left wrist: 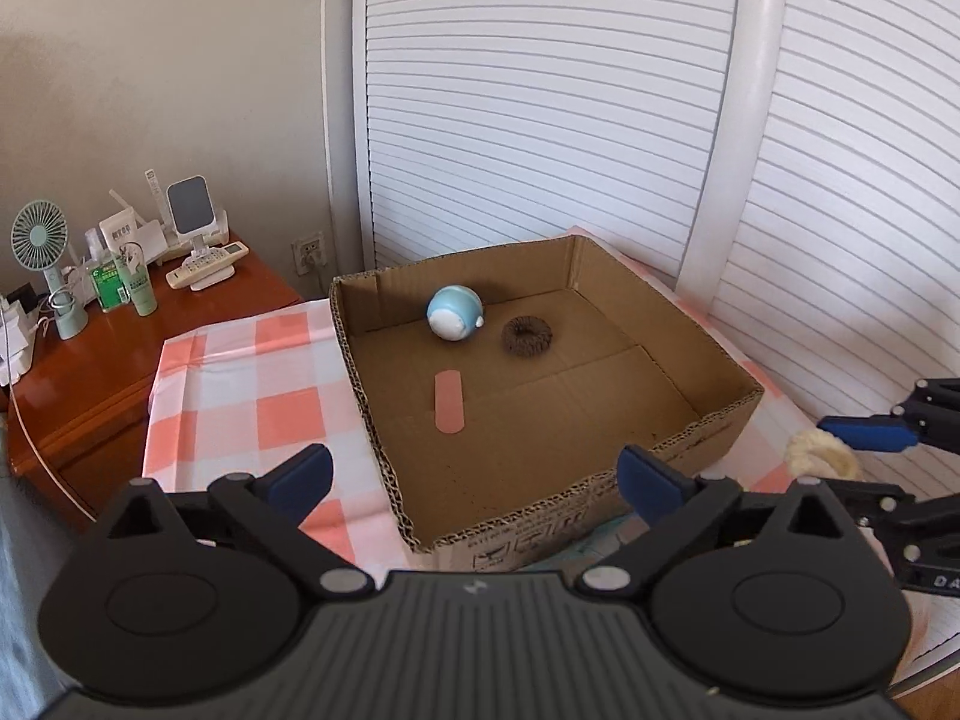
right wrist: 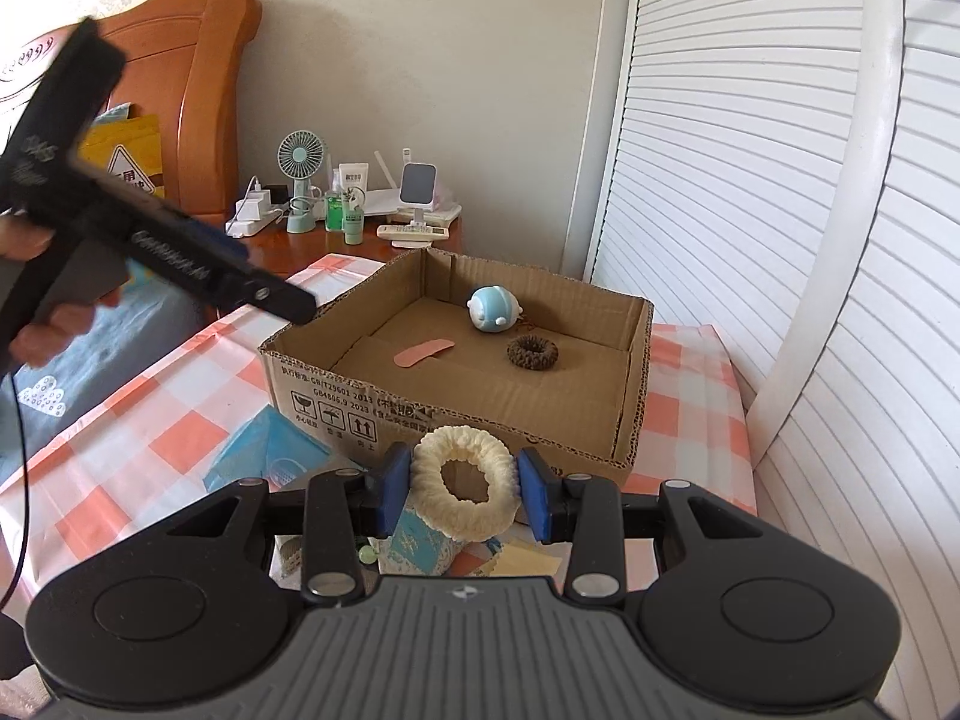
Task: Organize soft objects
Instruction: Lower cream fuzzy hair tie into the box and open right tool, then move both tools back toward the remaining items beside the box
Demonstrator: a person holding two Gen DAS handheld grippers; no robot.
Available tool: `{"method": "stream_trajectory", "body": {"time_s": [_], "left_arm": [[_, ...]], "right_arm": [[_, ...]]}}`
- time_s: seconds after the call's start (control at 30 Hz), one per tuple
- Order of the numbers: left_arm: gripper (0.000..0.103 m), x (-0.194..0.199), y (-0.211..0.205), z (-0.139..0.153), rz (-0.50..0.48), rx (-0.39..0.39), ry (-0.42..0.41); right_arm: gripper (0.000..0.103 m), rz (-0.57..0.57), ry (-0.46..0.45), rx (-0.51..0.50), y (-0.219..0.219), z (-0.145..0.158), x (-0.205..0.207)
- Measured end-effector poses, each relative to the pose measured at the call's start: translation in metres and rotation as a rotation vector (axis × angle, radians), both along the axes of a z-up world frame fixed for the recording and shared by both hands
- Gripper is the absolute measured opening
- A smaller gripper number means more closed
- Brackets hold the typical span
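Observation:
An open cardboard box (left wrist: 600, 498) stands on a pink-and-white checked cloth (left wrist: 240, 396). On its floor lie a blue-and-white plush ball (left wrist: 454, 312), a brown scrunchie (left wrist: 526, 336) and a flat pink strip (left wrist: 448, 402). My left gripper (left wrist: 474, 474) is open above the box's near left corner, with nothing between its fingers. My right gripper (right wrist: 465, 486) is shut on a cream fluffy scrunchie (right wrist: 480, 525), held just in front of the box's near wall (right wrist: 480, 414). In the left wrist view that scrunchie (left wrist: 819, 456) shows at the right edge, outside the box.
A wooden bedside table (left wrist: 90, 384) at the left carries a small fan (left wrist: 39, 240), bottles, a remote and a phone stand. White louvred doors (left wrist: 540, 90) stand behind the box. Blue packets (right wrist: 270, 450) and small cloth items lie under the right gripper. A hand (right wrist: 36, 330) holds the left gripper.

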State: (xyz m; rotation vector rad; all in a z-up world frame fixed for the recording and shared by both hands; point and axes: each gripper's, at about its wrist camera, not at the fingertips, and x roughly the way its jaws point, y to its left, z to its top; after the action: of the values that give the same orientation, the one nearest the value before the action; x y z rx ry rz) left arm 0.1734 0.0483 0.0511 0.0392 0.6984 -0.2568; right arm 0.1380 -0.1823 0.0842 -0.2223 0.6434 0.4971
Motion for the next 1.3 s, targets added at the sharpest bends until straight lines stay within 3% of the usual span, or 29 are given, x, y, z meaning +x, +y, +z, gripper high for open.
{"method": "stream_trajectory", "body": {"time_s": [0.17,0.3,0.67,0.73,0.8,0.9,0.97,1.3], "left_arm": [[0.102,-0.012,-0.002,0.002,0.008,-0.016,-0.016],[0.102,-0.012,-0.007,-0.003,0.019,0.021,-0.015],[0.102,-0.026,-0.013,-0.029,-0.019,0.017,0.032],[0.102,-0.030,-0.012,-0.032,-0.021,0.011,0.033],[0.102,-0.033,-0.011,-0.034,-0.017,0.027,0.037],[0.102,-0.039,-0.010,-0.037,-0.011,0.074,0.029],[0.102,-0.043,-0.011,-0.039,-0.012,0.089,0.031],[0.102,-0.064,-0.018,-0.040,-0.004,0.094,0.024]], "right_arm": [[0.044,-0.014,0.003,0.001,0.005,0.003,0.013],[0.044,-0.037,0.012,0.000,0.008,0.004,0.035],[0.045,-0.088,0.018,-0.014,0.021,0.001,0.125],[0.056,-0.098,0.023,-0.016,0.024,-0.002,0.144],[0.084,-0.126,0.030,-0.014,0.025,-0.007,0.162],[0.099,-0.188,0.058,-0.013,0.023,-0.016,0.183],[0.103,-0.195,0.054,-0.003,0.020,-0.019,0.183],[0.103,-0.233,0.041,-0.004,0.012,-0.014,0.140]]}}
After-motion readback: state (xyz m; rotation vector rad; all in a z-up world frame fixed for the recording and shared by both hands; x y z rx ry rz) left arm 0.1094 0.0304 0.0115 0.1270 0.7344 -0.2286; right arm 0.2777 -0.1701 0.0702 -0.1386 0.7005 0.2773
